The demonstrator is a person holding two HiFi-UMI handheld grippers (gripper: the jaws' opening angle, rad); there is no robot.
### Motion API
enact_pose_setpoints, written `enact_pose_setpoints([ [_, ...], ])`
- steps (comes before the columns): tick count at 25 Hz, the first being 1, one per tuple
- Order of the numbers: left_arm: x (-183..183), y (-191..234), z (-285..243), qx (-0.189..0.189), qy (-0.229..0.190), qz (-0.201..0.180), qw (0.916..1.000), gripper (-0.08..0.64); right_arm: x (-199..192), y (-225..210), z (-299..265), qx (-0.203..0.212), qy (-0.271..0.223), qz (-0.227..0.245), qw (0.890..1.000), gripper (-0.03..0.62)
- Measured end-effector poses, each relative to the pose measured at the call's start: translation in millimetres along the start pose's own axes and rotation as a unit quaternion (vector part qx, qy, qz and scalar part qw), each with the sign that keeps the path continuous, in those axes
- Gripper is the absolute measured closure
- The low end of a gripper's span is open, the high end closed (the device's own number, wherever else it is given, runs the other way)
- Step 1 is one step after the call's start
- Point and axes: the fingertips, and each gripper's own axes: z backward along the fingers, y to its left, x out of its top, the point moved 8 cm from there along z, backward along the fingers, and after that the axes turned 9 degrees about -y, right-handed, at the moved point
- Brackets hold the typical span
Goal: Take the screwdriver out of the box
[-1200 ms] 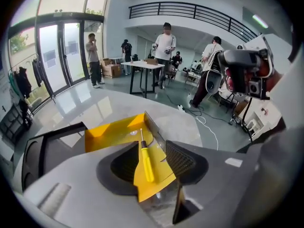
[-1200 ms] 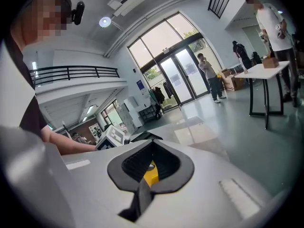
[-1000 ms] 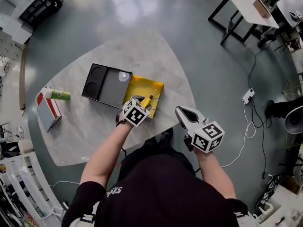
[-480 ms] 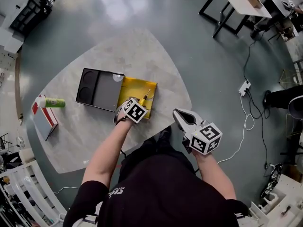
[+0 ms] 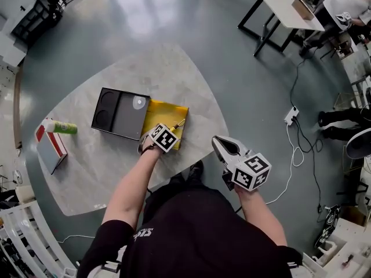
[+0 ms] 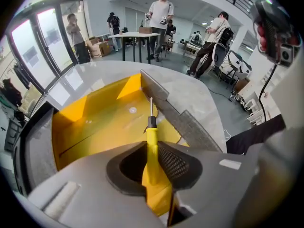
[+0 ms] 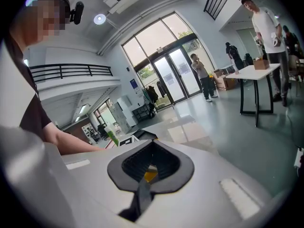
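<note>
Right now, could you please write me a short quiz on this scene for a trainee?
1. True or false: the screwdriver lies outside the yellow box.
2. Which gripper has the screwdriver's handle between its jaws? A left; B right.
3. What colour is the tray beside the box?
Key: 1 false. 2 A: the left gripper has just been closing its jaws, and the pads are now on the handle. 3 black.

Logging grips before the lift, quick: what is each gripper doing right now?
Left gripper: jaws have just been closing, now shut on the yellow screwdriver by its handle.
Right gripper: shut, nothing between its jaws.
</note>
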Motion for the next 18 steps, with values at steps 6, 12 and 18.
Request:
enact_pose_setpoints([
  [6,0.6,0.1,19.6,0.015,-0.043,0.039,0.9982,0.489,12.2,11.2,5.2,0.002,-0.009,0.019,1.000,0.578],
  [12,-3.4,8.4,62.6,0.056,-0.112,0.087,0.9884,0.491,16.4,19.4,2.7,0.013,-0.016,0.024,0.999,0.578],
  [18,-6.7,15.5,116.6,0.089,-0.181,0.127,0.9712,0.492,24.4,25.2,-6.9,0.031,-0.030,0.036,0.998,0.578],
])
